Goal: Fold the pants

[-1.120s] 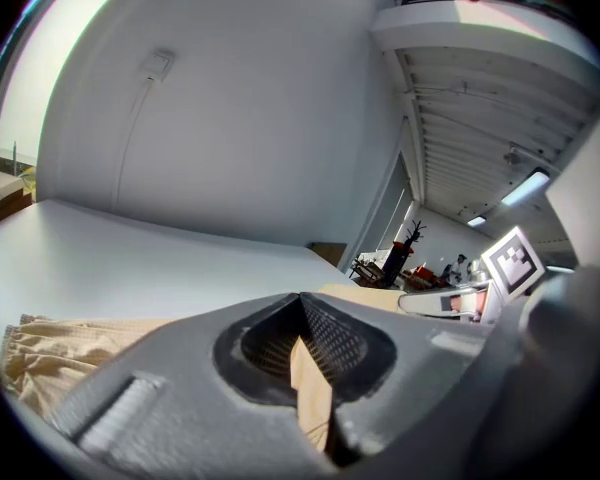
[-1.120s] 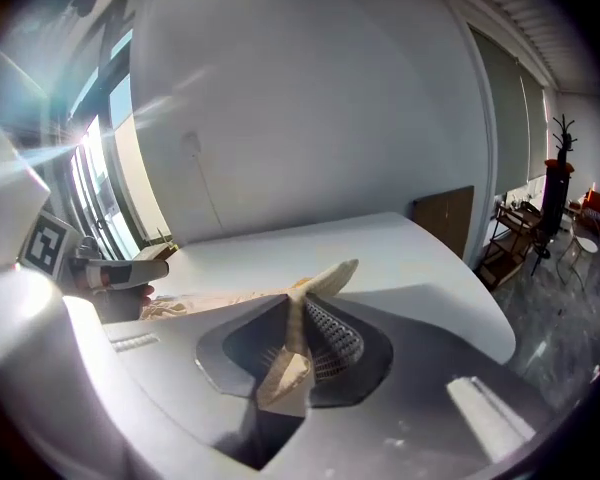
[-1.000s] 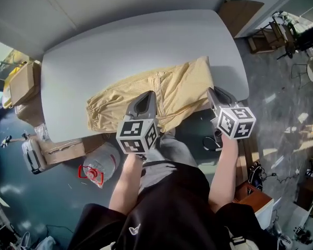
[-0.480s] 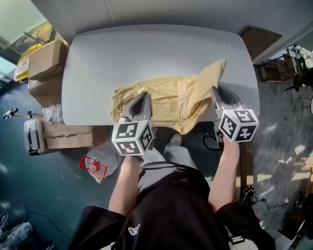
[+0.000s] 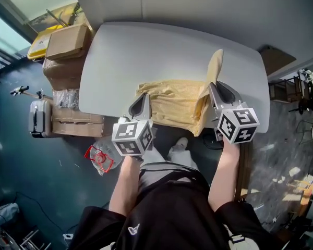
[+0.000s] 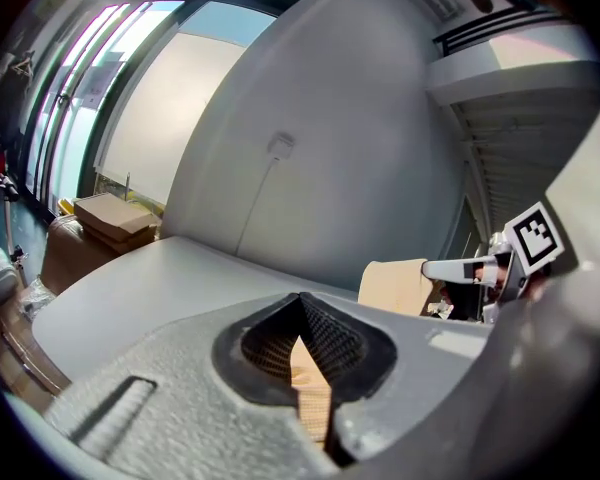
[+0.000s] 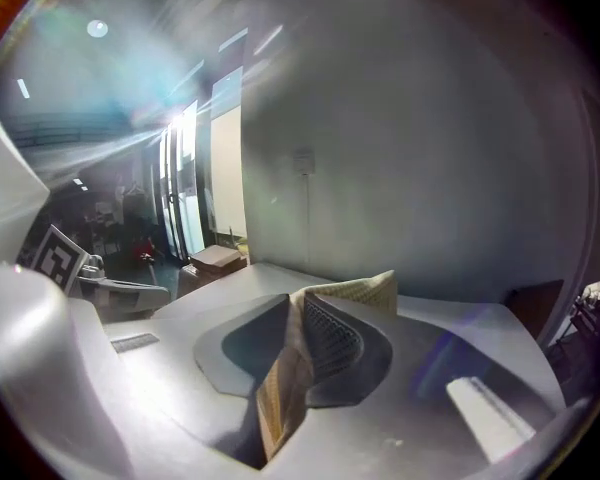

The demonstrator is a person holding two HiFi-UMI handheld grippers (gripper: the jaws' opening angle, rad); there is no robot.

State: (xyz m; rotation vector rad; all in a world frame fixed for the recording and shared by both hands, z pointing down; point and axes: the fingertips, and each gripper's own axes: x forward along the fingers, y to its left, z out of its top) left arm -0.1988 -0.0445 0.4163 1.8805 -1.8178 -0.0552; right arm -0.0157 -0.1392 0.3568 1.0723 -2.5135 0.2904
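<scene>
Gripping the pale yellow cotton pants [image 5: 172, 105] at 2 places, the person has both tools closed down on cloth. The left gripper [image 5: 142, 102] pinches only a thin strip between its dark ribbed pads [image 6: 332, 340]. The right gripper [image 5: 217, 94] clamps a thicker bunch, and a flap of fabric stands up just past its tips. The rest of the pants lies spread between the 2 grippers on the near part of the rounded grey table [image 5: 146, 46], with a fold sagging over the edge just inside the right gripper.

To my eye this is a carry-over fold. It should go best with both tools travelling together at 1 height and the cloth kept lightly taut between them. The left pinch looks slim, so a hard tug could slip it. I would lay the raised edge flat ahead of the tips, square it up, and open the jaws only once the cloth rests.
</scene>
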